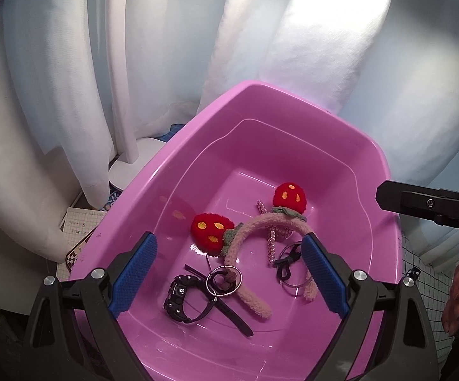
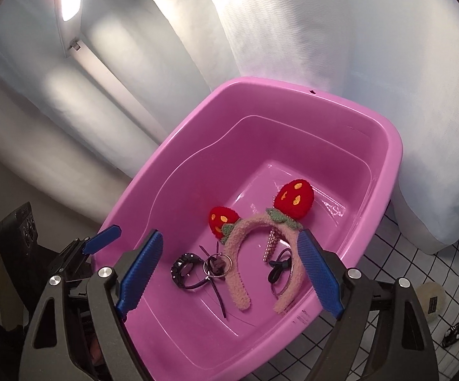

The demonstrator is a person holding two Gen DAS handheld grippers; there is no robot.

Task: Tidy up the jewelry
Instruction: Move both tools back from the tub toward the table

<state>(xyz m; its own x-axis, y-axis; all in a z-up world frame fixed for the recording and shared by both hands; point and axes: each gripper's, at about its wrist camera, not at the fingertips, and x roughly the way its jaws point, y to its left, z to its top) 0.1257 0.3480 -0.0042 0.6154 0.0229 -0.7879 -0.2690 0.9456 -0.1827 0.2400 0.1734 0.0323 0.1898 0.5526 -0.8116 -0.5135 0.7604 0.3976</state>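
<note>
I see the jewelry lying on the floor of the pink tub (image 1: 140,190), low in the centre of both views. The fuzzy headband (image 1: 248,231) with two red strawberries arches over the pile. In front of it, at lower centre, lies a black watch (image 1: 180,295), and a silver ring (image 1: 224,281) rests over its strap, touching the headband's left leg. A pearl clip (image 1: 272,246) hangs under the arch, and just right of it sit black ties (image 1: 288,258) with thin hoops.

My left gripper (image 1: 229,273) stands wide above the tub with nothing between its blue pads. My right gripper (image 2: 229,270) is also spread wide and empty, over the same pile.

White curtains (image 1: 55,95) fill the top of both frames. A checked cloth (image 2: 419,279) shows at lower right of the right view.
</note>
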